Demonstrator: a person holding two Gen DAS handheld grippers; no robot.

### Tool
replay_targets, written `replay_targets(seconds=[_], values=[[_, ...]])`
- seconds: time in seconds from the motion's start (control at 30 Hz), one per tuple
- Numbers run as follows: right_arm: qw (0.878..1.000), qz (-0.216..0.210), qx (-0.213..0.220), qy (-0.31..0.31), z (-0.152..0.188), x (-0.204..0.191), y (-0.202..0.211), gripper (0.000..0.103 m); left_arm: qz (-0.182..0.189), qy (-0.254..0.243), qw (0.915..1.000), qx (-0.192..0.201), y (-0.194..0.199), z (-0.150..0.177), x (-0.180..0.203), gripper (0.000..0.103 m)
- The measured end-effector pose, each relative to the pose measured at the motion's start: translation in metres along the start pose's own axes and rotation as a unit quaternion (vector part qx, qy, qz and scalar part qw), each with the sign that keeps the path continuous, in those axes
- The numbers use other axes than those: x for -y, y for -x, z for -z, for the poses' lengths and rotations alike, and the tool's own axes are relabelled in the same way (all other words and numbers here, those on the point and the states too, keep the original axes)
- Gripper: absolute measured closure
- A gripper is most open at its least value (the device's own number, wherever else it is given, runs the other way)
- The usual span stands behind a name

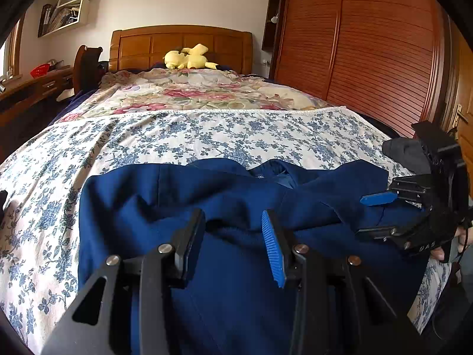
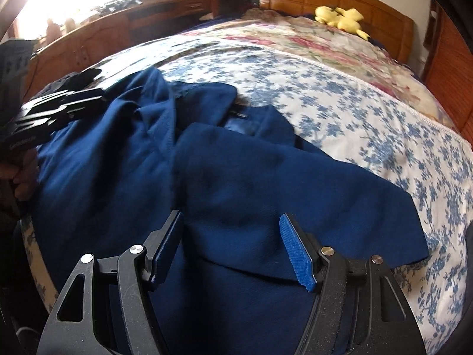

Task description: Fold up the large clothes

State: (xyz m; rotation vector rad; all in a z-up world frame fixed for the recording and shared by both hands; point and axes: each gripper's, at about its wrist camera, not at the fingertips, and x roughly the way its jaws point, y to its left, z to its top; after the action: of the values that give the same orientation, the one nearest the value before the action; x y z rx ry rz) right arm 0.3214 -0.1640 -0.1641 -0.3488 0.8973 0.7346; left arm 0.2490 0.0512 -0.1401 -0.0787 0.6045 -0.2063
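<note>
Left wrist view: navy jacket [image 1: 230, 236] lies spread beneath both empty, parted grippers, left gripper [image 1: 233, 245] and right gripper [image 2: 233, 248].

A wooden bed [image 1: 180, 44] carries a blue-flowered sheet [image 1: 207, 136], with a pink-flowered quilt [image 1: 207, 91] beyond it. A navy coat [image 1: 207, 207] lies rumpled on the sheet; a yellow plush toy [image 1: 189, 57] rests by the headboard.

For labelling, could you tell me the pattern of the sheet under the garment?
White with small blue flowers, on the sheet; clearest in the left wrist view.
</note>
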Motion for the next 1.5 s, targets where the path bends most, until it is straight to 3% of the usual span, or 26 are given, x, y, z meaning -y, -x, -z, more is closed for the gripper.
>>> replay_targets(seconds=[0.27, 0.33, 0.4, 0.43, 0.83, 0.87, 0.97, 1.0, 1.1, 1.3, 1.5], values=[[0.999, 0.038, -0.025, 0.023, -0.006, -0.011, -0.019, 0.035, -0.001, -0.008, 1.0, -0.001, 0.0, 0.002, 0.004, 0.065], [0.998, 0.052, -0.025, 0.013, -0.011, -0.007, -0.022, 0.049, -0.001, -0.008, 1.0, -0.002, -0.001, 0.002, 0.004, 0.065], [0.998, 0.064, -0.027, 0.009, -0.018, -0.002, -0.025, 0.094, 0.003, -0.007, 1.0, -0.002, -0.001, 0.002, 0.004, 0.065], [0.996, 0.078, -0.028, 0.012, -0.022, 0.001, -0.026, 0.095, 0.004, -0.006, 1.0, -0.002, -0.001, 0.002, 0.003, 0.065], [0.984, 0.158, -0.027, 0.075, -0.133, 0.035, -0.063, 0.096, 0.014, -0.019, 0.9996, -0.014, -0.006, 0.004, 0.009, 0.065], [0.983, 0.159, -0.033, 0.08, -0.14, 0.036, -0.069, 0.093, 0.015, -0.02, 0.9996, -0.013, -0.005, 0.004, 0.009, 0.065], [0.981, 0.17, -0.047, 0.076, -0.157, 0.043, -0.078, 0.062, 0.016, -0.019, 0.9996, -0.014, -0.005, 0.004, 0.009, 0.065], [0.981, 0.178, -0.041, 0.069, -0.161, 0.047, -0.075, 0.056, 0.017, -0.018, 0.9996, -0.014, -0.005, 0.004, 0.008, 0.065], [0.982, 0.187, -0.006, 0.034, -0.171, 0.061, -0.053, 0.052, 0.019, -0.015, 0.9996, -0.014, -0.005, 0.003, 0.007, 0.065], [0.983, 0.185, -0.006, 0.002, -0.152, 0.092, -0.028, 0.052, 0.018, -0.014, 0.9997, -0.012, -0.004, 0.003, 0.007, 0.065], [0.976, 0.19, -0.065, -0.083, -0.095, 0.149, -0.05, 0.052, 0.016, -0.011, 0.9997, -0.012, -0.004, 0.003, 0.006, 0.065]])
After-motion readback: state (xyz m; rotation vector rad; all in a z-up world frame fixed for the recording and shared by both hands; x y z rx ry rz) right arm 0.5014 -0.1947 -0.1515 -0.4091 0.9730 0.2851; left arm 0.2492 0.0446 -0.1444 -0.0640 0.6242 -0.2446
